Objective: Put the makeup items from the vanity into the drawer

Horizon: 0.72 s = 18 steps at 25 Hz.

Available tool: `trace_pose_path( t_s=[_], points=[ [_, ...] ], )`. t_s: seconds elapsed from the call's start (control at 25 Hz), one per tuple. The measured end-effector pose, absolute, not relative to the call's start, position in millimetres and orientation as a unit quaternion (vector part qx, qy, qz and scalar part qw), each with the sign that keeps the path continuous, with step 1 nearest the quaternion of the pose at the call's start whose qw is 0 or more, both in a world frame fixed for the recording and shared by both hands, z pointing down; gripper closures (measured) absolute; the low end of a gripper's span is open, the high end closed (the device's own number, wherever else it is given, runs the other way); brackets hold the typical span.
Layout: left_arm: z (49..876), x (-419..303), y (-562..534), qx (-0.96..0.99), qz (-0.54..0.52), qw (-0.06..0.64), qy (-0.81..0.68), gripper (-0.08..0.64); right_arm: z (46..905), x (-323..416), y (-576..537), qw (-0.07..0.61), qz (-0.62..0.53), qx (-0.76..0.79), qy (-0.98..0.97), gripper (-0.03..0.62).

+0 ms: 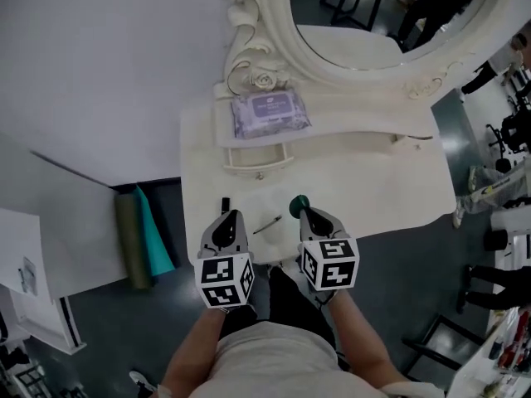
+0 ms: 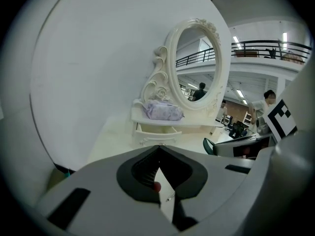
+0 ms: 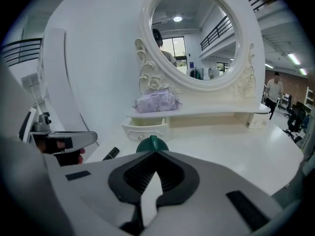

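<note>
We see the cream carved vanity table (image 1: 398, 197) with its small open drawer (image 1: 257, 157); short of that drawer, the right gripper (image 3: 155, 152) is clamped on a green round makeup item (image 3: 151, 144); the left gripper (image 2: 160, 147) has its jaws together; a lavender soft packet (image 1: 270, 112) lies just above the drawer; a black tube (image 3: 110, 153) shows below it.

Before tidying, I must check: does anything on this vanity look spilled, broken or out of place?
Nothing spilled or broken. The small drawer stands pulled out, and a black tube lies loose on the tabletop.

The wipes pack (image 1: 270, 113) lies on the shelf (image 1: 357, 127) above the drawer (image 1: 257, 160), before the mirror (image 1: 373, 7).
</note>
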<state>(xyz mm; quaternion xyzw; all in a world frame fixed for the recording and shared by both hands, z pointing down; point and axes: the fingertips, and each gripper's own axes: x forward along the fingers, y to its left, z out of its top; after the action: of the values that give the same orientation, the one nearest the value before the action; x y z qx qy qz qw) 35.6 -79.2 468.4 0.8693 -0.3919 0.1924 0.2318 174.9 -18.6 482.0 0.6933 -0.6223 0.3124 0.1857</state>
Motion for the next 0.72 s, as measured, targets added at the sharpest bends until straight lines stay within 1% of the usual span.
trace_pose_path(
  t_s=[0.36, 0.72],
  points=[
    [430.2, 19.9, -114.8, 0.868, 0.162, 0.202, -0.424, 0.556, 441.5, 166.3, -65.8, 0.162, 0.274, 0.685, -0.656, 0.574],
    [435.8, 13.7, -129.4, 0.855, 0.163, 0.210, -0.444, 0.556, 444.4, 162.0, -90.6, 0.173, 0.276, 0.665, -0.672, 0.574]
  ],
)
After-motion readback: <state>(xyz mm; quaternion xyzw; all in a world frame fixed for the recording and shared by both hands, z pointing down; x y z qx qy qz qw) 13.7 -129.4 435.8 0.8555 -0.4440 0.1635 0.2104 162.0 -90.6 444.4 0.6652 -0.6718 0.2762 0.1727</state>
